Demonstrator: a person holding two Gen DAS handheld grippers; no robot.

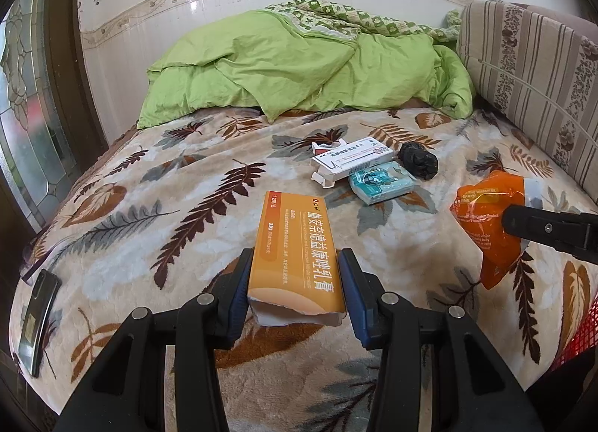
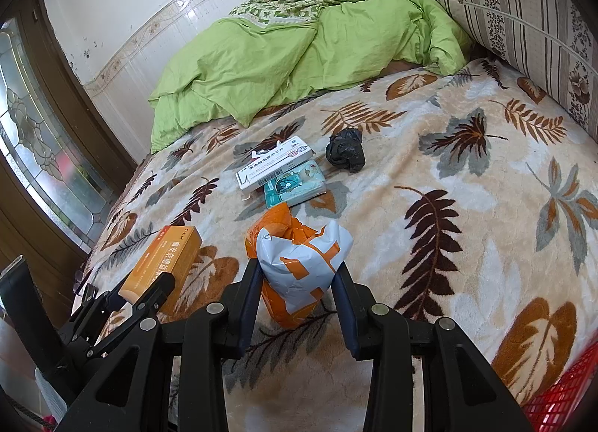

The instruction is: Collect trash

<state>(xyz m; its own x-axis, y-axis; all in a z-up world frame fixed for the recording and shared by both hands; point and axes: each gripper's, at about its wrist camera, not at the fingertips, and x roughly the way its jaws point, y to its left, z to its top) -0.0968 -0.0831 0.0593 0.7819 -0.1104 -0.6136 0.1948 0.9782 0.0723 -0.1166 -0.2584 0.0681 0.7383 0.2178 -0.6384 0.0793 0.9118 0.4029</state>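
My left gripper (image 1: 295,275) is shut on an orange medicine box (image 1: 295,252), held above the leaf-patterned blanket (image 1: 149,207). The box also shows in the right wrist view (image 2: 164,264). My right gripper (image 2: 297,278) is shut on a crumpled orange and white wrapper (image 2: 299,267), which also shows at the right of the left wrist view (image 1: 486,222). Farther back on the bed lie a white medicine box (image 1: 351,161), a teal tissue pack (image 1: 381,181) and a crumpled black bag (image 1: 418,159). They also show in the right wrist view: white box (image 2: 276,166), tissue pack (image 2: 295,185), black bag (image 2: 345,150).
A green quilt (image 1: 299,69) is piled at the back against the tiled wall. A striped cushion (image 1: 530,69) stands at the right. A dark phone (image 1: 39,320) lies at the bed's left edge. A red mesh basket (image 2: 564,394) shows at the lower right. A glass door (image 1: 22,103) is at the left.
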